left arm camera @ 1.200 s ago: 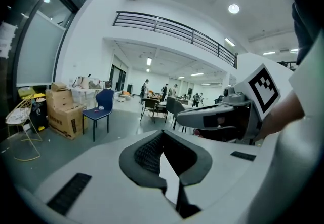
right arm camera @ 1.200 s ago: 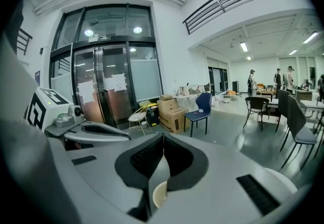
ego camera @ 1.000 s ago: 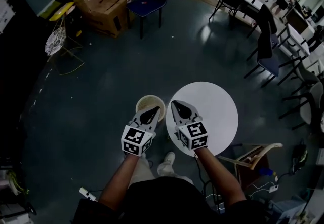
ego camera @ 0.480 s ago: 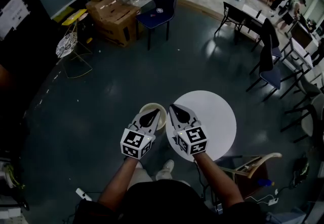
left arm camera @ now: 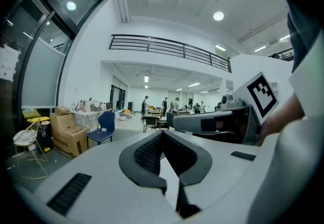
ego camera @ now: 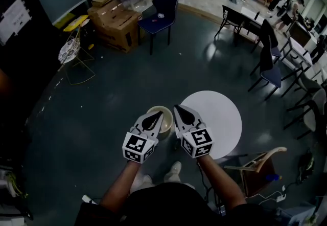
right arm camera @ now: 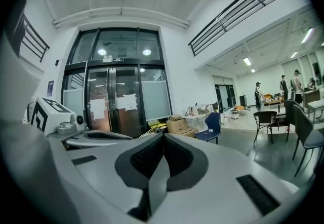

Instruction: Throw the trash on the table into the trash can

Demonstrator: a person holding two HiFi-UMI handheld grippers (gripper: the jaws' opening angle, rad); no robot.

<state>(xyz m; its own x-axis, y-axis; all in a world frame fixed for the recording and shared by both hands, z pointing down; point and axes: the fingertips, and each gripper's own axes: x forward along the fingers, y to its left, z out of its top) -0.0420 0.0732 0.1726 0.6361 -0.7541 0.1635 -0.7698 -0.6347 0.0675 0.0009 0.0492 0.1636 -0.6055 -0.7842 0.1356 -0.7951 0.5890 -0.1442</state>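
Much of the trash can (ego camera: pixel 167 124) hides under left claw (ego camera: pixel 155 115)

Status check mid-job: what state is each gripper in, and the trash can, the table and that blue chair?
left gripper: shut, nothing between the jaws.
right gripper: shut, nothing between the jaws.
trash can: upright on the floor, top open, partly hidden by the left gripper; contents cannot be told.
round table: upright, no trash visible on its white top.
blue chair: upright, unoccupied, a small object on its seat.
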